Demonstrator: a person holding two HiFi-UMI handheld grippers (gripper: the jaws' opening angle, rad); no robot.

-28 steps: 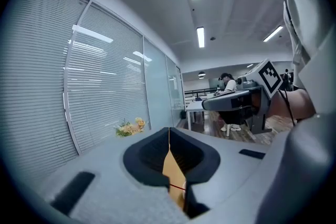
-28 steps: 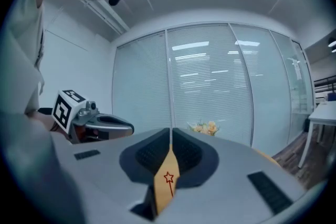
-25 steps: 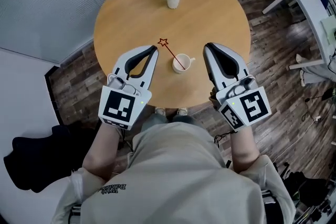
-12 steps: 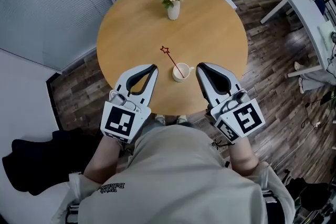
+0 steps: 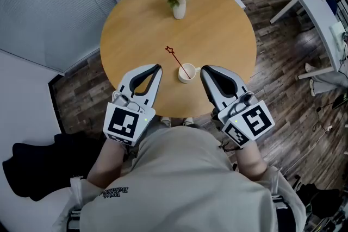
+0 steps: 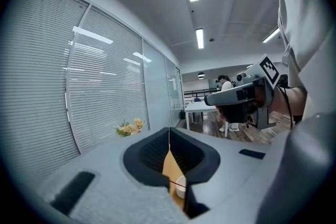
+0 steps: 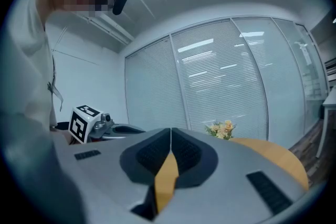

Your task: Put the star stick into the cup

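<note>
star stick (image 5: 178, 62) leaned in the cup (image 5: 186, 74) on the table (image 5: 217, 30). my left gripper (image 5: 157, 67) and right gripper (image 5: 203, 69) flanked the cup, both pinched closed, empty.

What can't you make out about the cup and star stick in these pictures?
Star stick lower end: head view, hidden inside the cup.
Cup, left gripper view: only a sliver past the left hand-held gripper.
Cup, right gripper view: not seen behind the right hand-held gripper.
</note>
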